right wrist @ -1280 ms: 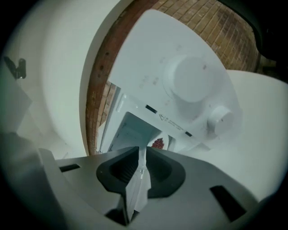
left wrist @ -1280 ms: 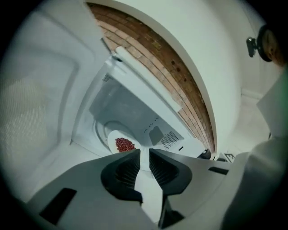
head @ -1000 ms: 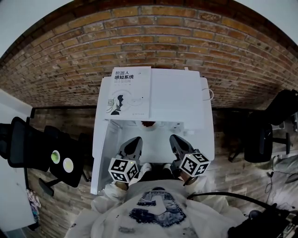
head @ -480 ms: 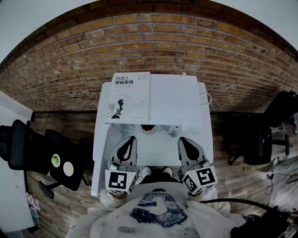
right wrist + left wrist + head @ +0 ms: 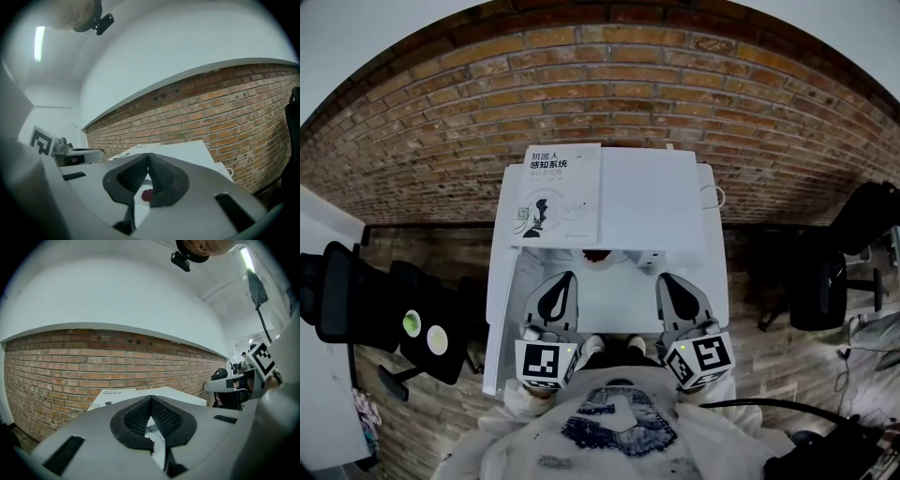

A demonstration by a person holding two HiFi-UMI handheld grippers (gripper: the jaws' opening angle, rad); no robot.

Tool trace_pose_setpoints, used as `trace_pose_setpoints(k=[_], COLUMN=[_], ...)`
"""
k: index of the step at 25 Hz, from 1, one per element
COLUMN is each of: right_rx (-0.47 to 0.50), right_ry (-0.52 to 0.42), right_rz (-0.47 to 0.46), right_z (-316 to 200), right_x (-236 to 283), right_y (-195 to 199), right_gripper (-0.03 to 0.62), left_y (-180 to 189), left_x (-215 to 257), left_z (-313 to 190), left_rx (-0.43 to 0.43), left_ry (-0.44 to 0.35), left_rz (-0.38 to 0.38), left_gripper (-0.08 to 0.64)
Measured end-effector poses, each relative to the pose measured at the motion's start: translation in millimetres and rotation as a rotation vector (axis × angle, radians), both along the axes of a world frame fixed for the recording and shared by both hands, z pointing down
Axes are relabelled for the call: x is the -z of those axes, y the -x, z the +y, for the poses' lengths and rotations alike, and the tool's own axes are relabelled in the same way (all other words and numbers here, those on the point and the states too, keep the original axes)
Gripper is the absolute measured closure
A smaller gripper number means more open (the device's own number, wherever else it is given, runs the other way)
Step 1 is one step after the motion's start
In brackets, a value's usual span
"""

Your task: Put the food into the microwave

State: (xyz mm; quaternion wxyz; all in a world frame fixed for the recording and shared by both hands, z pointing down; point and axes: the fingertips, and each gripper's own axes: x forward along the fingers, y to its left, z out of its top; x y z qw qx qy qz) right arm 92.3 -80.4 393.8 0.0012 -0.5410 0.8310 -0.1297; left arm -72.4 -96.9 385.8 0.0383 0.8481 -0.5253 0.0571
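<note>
Food [image 5: 598, 253], 1 dark-red lump, sits at 12 o'clock of your left gripper [image 5: 563, 279] and right gripper [image 5: 667, 279], by the front edge of the microwave [image 5: 656, 206]. Both grippers clenched, empty. Risk: advancing with jaws closed shoves it instead of grasping it.

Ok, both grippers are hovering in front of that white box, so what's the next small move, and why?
Probably open the right gripper and ease it toward the red food. It and the left gripper are both shut and empty, and the food lies untouched ahead of them, by the front edge of the white box.
</note>
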Motion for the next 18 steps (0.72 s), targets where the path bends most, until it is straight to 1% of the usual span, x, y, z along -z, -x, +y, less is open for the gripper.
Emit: trace_pose_setpoints(k=[14, 18], right_rx=[0.005, 0.007], right_ry=[-0.015, -0.011], right_rz=[0.022, 0.023], right_z=[-0.4, -0.9], right_x=[0.2, -1.4], right_y=[2.7, 3.4], right_gripper=[0.580, 0.580], left_y=[1.3, 2.5], left_x=[-8.5, -4.7], left_z=[-1.5, -2.3], left_rx=[0.005, 0.011], left_ry=[0.017, 0.003], left_rz=[-0.007, 0.006], left_gripper=[0.554, 0.554])
